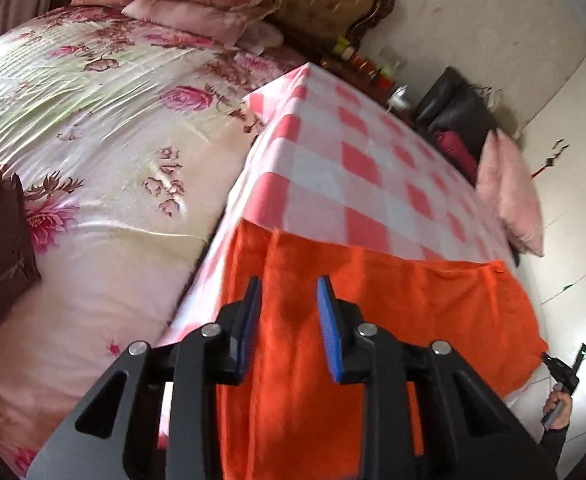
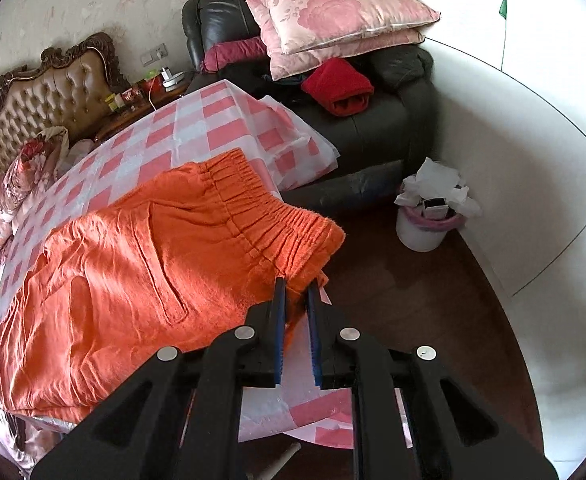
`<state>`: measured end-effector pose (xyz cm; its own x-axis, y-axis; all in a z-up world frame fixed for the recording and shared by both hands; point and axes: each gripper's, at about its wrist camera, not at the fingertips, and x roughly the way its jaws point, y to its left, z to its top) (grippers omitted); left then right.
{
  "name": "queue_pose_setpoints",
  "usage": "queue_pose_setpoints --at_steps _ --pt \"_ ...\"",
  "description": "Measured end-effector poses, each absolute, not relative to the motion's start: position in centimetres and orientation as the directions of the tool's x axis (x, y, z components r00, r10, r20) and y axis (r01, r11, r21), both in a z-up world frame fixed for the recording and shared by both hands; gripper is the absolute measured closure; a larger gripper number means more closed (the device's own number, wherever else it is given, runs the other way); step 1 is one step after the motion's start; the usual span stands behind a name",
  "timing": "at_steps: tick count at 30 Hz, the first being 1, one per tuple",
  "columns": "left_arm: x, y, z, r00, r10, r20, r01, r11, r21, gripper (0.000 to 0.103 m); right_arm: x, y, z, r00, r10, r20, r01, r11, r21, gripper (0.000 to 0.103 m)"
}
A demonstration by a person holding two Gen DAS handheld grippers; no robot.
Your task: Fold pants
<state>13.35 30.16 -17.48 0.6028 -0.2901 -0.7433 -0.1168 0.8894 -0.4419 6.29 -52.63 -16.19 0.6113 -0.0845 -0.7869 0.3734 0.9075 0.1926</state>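
On checked table (image 2: 197, 128) | orange pants (image 2: 133, 264) flat | right hand-held gripper (image 2: 296, 284) at waistband

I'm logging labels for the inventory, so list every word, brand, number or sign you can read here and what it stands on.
None can be read in either view.
Orange pants: no tag or print showing.
Checked tablecloth: pattern only.
Small containers on the bedside stand: any labels are too small and blurred to read.
Bin by the wall: a dark box inside, no legible print.

1 pair of orange pants (image 2: 141, 264) on 1 checked cloth (image 2: 133, 160); 2 pink pillows (image 2: 333, 12) stacked at 12 o'clock on 1 black armchair (image 2: 373, 120); 1 red bundle (image 2: 339, 86); 1 white bin (image 2: 425, 224) at 3 o'clock; 2 grippers, right gripper (image 2: 296, 286) and left gripper (image 1: 289, 292).
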Motion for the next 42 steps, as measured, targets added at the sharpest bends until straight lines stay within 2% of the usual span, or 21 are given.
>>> queue_pose_setpoints --at_steps 4,5,6,12,16,17,18,20,22,25,26,27,28,30,31,32,36,38,39,42 --pt "14.9 29.8 -18.4 0.574 -0.290 -0.766 -0.105 0.901 -0.420 0.075 6.5 -52.6 -16.3 0.603 -0.089 -0.793 0.373 0.910 0.182 0.089" --pt "15.1 29.8 -18.4 0.566 -0.282 -0.774 -0.106 0.907 -0.408 0.083 6.6 -52.5 -16.2 0.602 -0.094 -0.793 0.374 0.911 0.176 0.089" --pt "15.1 29.7 -18.4 0.555 -0.276 -0.784 -0.110 0.911 -0.398 0.101 6.6 -52.4 -16.1 0.601 -0.100 -0.793 0.375 0.912 0.169 0.089" --pt "13.4 31.7 -15.9 0.620 -0.260 -0.740 -0.117 0.902 -0.415 0.102 6.2 -50.2 -14.1 0.636 -0.104 -0.765 0.332 0.931 0.150 0.089" --pt "14.2 32.3 -17.0 0.585 -0.228 -0.778 -0.149 0.913 -0.379 0.101 6.9 -49.4 -14.2 0.624 -0.101 -0.775 0.319 0.938 0.134 0.089" --pt "14.6 32.4 -17.9 0.569 -0.228 -0.790 -0.160 0.912 -0.378 0.101 7.0 -49.3 -14.5 0.615 -0.116 -0.780 0.326 0.938 0.117 0.089" --pt "14.8 32.6 -18.3 0.559 -0.228 -0.797 -0.172 0.908 -0.381 0.096 7.1 -49.4 -14.7 0.609 -0.126 -0.783 0.332 0.937 0.108 0.089" --pt "14.0 33.3 -18.5 0.572 -0.186 -0.799 -0.222 0.902 -0.369 0.096 7.1 -49.4 -15.4 0.584 -0.138 -0.800 0.335 0.939 0.082 0.087" --pt "11.7 34.3 -17.6 0.638 -0.209 -0.741 -0.224 0.871 -0.438 0.095 6.8 -49.0 -15.9 0.585 -0.144 -0.798 0.319 0.946 0.063 0.086" --pt "4.1 35.2 -17.8 0.715 -0.198 -0.671 -0.281 0.797 -0.535 0.090 6.1 -48.9 -16.0 0.609 -0.166 -0.775 0.335 0.940 0.062 0.086" --pt "2.3 35.3 -18.4 0.729 -0.210 -0.652 -0.288 0.769 -0.571 0.083 5.8 -48.8 -15.8 0.613 -0.186 -0.768 0.354 0.933 0.057 0.085" --pt "0.2 35.4 -19.4 0.735 -0.214 -0.643 -0.313 0.735 -0.602 0.074 5.2 -48.6 -15.4 0.618 -0.218 -0.755 0.376 0.926 0.040 0.083" --pt "-1.3 35.4 -20.5 0.737 -0.223 -0.638 -0.334 0.701 -0.630 0.074 4.7 -48.1 -15.0 0.621 -0.260 -0.740 0.398 0.917 0.012 0.078" --pt "-3.4 35.4 -23.3 0.751 -0.321 -0.577 -0.326 0.579 -0.747 0.074 3.4 -46.3 -13.5 0.646 -0.337 -0.685 0.425 0.904 -0.044 0.056" --pt "-3.6 35.3 -23.9 0.757 -0.351 -0.552 -0.314 0.545 -0.777 0.074 2.9 -45.3 -12.6 0.663 -0.363 -0.655 0.429 0.901 -0.066 0.035" --pt "-3.5 35.0 -24.5 0.766 -0.382 -0.517 -0.297 0.504 -0.811 0.074 2.6 -44.5 -12.0 0.678 -0.379 -0.629 0.427 0.900 -0.082 0.025" --pt "-2.6 33.9 -24.3 0.776 -0.442 -0.450 -0.253 0.436 -0.864 0.074 1.0 -40.4 -8.3 0.739 -0.386 -0.552 0.393 0.913 -0.112 0.017" --pt "-1.9 33.3 -24.2 0.750 -0.428 -0.504 -0.292 0.470 -0.833 0.074 0.9 -39.0 -6.1 0.744 -0.329 -0.582 0.362 0.930 -0.064 0.016" --pt "-1.6 33.0 -24.3 0.736 -0.436 -0.517 -0.301 0.473 -0.828 0.081 1.0 -38.5 -5.1 0.747 -0.293 -0.596 0.344 0.939 -0.031 0.016" --pt "-1.2 32.7 -24.5 0.731 -0.423 -0.535 -0.306 0.498 -0.811 0.089 1.1 -35.9 -0.4 0.749 -0.195 -0.633 0.291 0.956 0.050 0.016"
